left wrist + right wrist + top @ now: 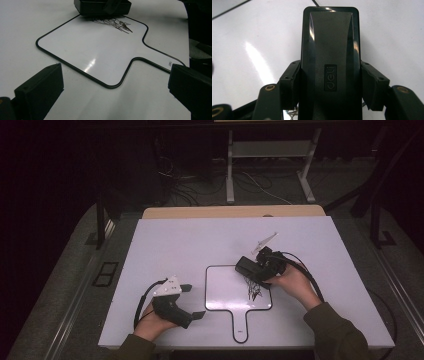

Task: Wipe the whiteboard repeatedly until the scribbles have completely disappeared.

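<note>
A small whiteboard (225,287) with a black rim and a handle lies flat on the white table. Black scribbles (255,289) mark its right side, seen too in the left gripper view (113,23). My right gripper (255,266) is shut on a black eraser (330,62) marked "deli", held flat over the board's upper right corner beside the scribbles (102,6). My left gripper (192,301) rests on the table left of the board, jaws wide apart with nothing between them (115,92).
The white tabletop (200,240) spreads behind and beside the board. A tan wooden edge (230,212) runs along its far side. Beyond it are cables and metal table legs (230,170) on a dark floor.
</note>
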Demonstrator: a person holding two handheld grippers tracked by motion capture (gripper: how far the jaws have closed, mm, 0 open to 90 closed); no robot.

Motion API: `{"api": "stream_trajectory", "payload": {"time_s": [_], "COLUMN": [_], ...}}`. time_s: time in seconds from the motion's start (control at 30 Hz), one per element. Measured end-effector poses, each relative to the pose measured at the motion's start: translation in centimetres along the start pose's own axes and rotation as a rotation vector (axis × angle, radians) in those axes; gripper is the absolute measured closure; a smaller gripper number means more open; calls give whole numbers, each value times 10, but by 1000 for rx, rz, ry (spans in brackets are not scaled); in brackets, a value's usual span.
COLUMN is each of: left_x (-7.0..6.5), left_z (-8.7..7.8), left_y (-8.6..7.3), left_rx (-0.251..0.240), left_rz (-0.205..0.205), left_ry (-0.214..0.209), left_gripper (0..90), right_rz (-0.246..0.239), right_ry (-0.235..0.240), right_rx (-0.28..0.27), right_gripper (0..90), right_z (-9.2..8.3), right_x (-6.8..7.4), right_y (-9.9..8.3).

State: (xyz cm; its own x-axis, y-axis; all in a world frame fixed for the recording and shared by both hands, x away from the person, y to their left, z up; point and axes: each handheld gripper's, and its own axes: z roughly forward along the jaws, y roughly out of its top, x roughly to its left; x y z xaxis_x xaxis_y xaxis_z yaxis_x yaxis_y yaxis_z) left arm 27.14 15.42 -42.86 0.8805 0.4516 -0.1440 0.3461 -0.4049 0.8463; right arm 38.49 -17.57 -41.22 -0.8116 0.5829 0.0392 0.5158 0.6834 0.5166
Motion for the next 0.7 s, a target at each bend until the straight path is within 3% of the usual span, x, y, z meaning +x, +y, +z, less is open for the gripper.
{"api": "stream_trajectory", "payload": {"time_s": [0.3,0.7], "left_x": [0,0], "left_z": [0,-1], "left_y": [0,0], "left_rx": [4,7], "left_rz": [-4,2], "left_ry": [1,0], "left_gripper": [0,0], "right_rz": [-2,-16], "right_ry": [-36,-42], "right_rx": [39,48], "right_gripper": [384,384], "right_z": [14,14], "right_x": [-3,2], "right_y": [1,2]}}
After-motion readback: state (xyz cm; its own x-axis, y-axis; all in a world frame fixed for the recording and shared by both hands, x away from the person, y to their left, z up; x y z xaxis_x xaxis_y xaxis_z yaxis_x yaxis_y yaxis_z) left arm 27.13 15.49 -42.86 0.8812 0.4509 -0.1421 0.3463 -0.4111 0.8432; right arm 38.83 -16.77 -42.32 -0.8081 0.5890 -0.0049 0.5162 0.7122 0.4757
